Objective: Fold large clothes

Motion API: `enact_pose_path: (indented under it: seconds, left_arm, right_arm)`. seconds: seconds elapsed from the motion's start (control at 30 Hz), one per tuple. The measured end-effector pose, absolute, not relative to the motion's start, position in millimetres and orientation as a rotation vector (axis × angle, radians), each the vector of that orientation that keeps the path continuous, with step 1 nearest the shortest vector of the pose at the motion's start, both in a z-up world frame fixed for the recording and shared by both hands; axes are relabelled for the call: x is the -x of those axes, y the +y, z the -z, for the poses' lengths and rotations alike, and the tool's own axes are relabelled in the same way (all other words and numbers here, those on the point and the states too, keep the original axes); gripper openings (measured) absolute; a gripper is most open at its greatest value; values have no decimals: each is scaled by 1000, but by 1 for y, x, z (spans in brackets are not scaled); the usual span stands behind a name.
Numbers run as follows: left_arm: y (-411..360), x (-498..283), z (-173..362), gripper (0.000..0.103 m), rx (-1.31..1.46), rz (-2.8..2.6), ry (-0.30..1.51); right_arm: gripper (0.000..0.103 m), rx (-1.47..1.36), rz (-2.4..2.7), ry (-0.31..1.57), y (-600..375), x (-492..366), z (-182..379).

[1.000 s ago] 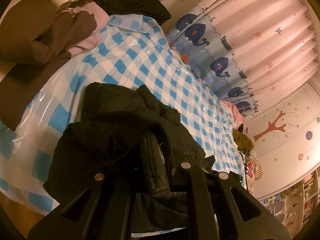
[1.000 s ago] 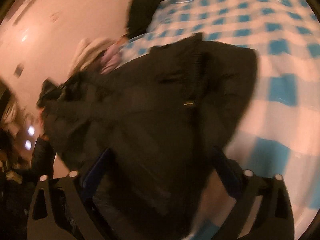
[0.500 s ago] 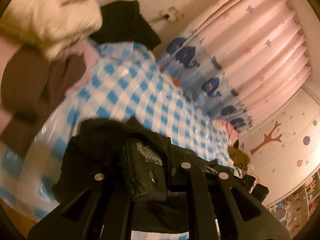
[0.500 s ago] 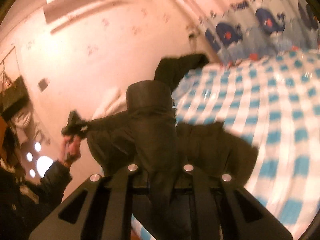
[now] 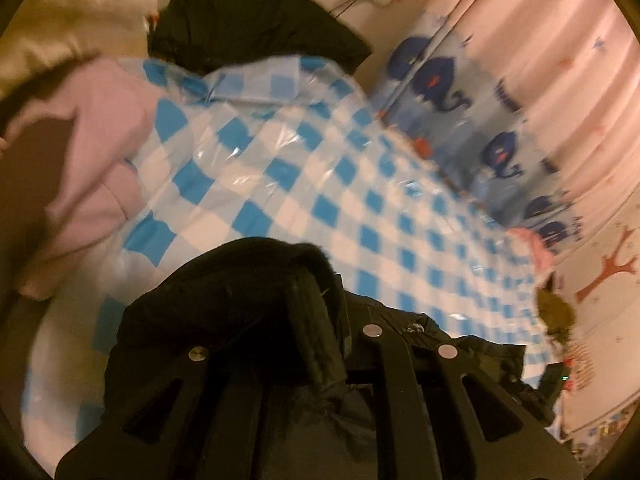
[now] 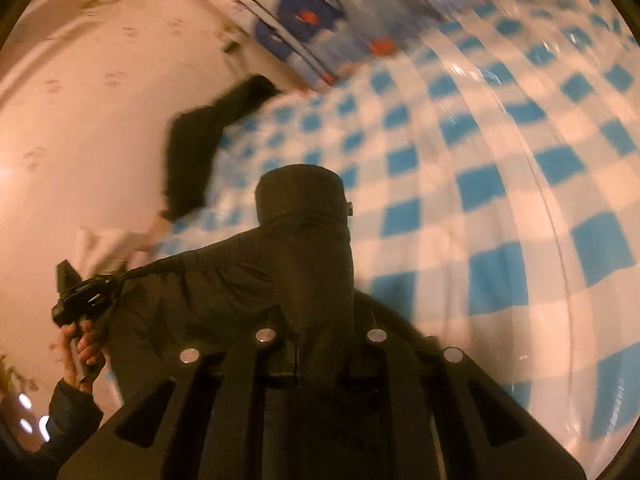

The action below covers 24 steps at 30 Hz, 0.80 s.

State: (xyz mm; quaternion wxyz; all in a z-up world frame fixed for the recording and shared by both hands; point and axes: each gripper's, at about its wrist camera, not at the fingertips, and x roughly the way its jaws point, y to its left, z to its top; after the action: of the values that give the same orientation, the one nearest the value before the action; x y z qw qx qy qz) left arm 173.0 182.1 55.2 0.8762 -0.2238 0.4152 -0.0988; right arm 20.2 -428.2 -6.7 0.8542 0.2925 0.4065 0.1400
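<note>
A large black padded jacket [image 5: 240, 304] hangs between both grippers above the blue-and-white checked bed cover [image 5: 304, 184]. My left gripper [image 5: 304, 344] is shut on a thick fold near the jacket's furry collar. My right gripper [image 6: 316, 320] is shut on another part of the jacket [image 6: 304, 240], whose sleeve cuff sticks up in front of the camera. The left gripper [image 6: 80, 292] also shows at the left of the right wrist view, gripping the stretched edge of the jacket. Both pairs of fingertips are buried in cloth.
Pink clothes [image 5: 92, 168], a brown garment [image 5: 24, 184] and a cream one [image 5: 72, 12] pile up at the bed's left end. Another black garment [image 5: 248, 16] lies at the head by the wall. A whale-print curtain [image 5: 472, 92] runs along the far side.
Both grippers have lifted the jacket off the bed and drawn it taut between them. The right gripper went from open over the jacket to shut on it.
</note>
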Motion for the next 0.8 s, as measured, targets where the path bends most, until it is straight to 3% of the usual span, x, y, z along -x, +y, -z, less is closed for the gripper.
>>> enact_pose_path:
  seconds: [0.13, 0.3, 0.57, 0.7, 0.8]
  left_arm:
    - [175, -200, -1, 8, 403, 146, 925]
    - [171, -215, 46, 8, 392, 123, 1003]
    - [168, -165, -24, 9, 343, 194, 623]
    - [170, -160, -49, 9, 364, 195, 503]
    - [156, -180, -39, 9, 309, 155, 524]
  right_arm:
    - [14, -625, -259, 922, -430, -32, 44]
    - [15, -623, -242, 928, -431, -29, 50]
    - [15, -513, -249, 607, -426, 3, -55]
    - [15, -522, -221, 594, -429, -8, -55]
    - [15, -571, -194, 670, -435, -33, -26]
